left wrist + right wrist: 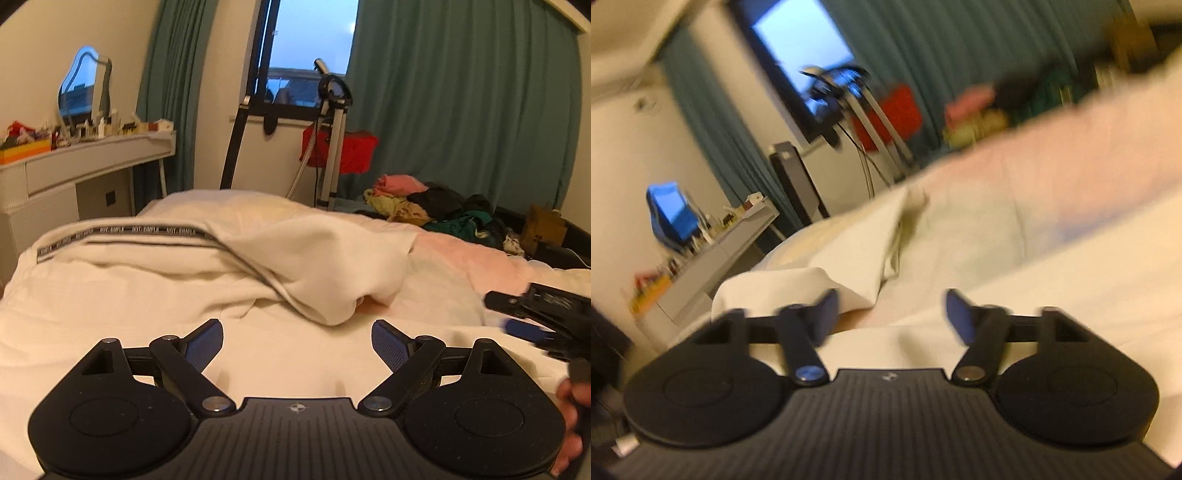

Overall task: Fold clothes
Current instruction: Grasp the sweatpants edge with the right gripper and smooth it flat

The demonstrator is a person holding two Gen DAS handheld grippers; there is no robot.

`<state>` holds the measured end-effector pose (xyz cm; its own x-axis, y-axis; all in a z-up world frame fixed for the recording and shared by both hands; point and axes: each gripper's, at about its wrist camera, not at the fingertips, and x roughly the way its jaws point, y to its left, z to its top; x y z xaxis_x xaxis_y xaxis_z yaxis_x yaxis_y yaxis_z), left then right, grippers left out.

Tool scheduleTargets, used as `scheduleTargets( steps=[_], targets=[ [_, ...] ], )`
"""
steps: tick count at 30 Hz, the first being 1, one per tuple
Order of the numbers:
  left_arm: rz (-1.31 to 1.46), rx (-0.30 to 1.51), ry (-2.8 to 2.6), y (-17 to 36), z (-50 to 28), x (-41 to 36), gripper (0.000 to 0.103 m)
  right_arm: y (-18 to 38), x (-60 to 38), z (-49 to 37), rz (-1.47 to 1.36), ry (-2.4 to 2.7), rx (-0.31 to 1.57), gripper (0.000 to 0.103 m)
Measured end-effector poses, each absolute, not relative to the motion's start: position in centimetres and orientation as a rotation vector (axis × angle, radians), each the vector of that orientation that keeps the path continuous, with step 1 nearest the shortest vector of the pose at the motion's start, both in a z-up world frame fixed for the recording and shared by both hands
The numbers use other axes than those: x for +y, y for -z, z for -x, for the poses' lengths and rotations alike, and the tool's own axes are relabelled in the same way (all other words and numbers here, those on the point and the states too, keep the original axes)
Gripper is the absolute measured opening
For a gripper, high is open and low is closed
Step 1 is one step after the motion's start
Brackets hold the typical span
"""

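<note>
At the far left a white dressing table (92,162) stood against the wall, crowded with small bottles under a wavy-edged mirror (79,83). The cream garment (229,258) lay bunched on the bed (461,251), just ahead of the left gripper (297,341); it looked like soft, fleecy cloth with a dark printed tape running along one edge, and its near fold humped up into a rounded lip. The left gripper's blue ribbed pads (205,343) stood wide apart over the pale bedding, holding nothing. Farther right, a heap of mixed coloured clothes (436,206) sat before teal curtains (461,92). At the right edge the right gripper (517,317) reached in above the sheet. In its own blurred view, the right gripper (890,315) was likewise spread wide and empty, the garment's folded corner (849,258) just ahead of its left finger.
</note>
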<state>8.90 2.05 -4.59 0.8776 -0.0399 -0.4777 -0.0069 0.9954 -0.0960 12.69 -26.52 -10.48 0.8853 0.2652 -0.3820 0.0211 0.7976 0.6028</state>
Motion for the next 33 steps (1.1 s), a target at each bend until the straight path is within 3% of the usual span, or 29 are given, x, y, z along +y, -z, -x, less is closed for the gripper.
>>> scheduleTargets(
  steps=[3,8,15,21,26,33],
  targets=[
    [0.102,0.52,0.014,5.2,-9.1,1.9,0.089,12.6,-28.1,-16.2,-0.822,-0.191,0.558,0.033],
    [0.122,0.568,0.035,6.6,-10.3,1.4,0.089,15.2,-28.6,-22.1,-0.97,-0.241,0.623,0.032],
    [0.189,0.644,0.058,8.5,-12.4,1.6,0.089,17.2,-25.9,-28.3,-0.911,-0.261,0.732,0.029],
    [0.248,0.697,0.069,9.7,-13.9,1.7,0.089,18.3,-26.2,-30.0,-1.017,-0.249,0.634,0.028],
    [0.241,0.697,0.063,10.1,-14.1,1.5,0.089,18.6,-24.5,-30.5,-0.932,-0.282,0.601,0.009],
    [0.237,0.682,0.061,9.9,-14.2,1.5,0.089,16.2,-28.6,-28.0,-1.038,-0.179,0.47,0.006]
  ],
)
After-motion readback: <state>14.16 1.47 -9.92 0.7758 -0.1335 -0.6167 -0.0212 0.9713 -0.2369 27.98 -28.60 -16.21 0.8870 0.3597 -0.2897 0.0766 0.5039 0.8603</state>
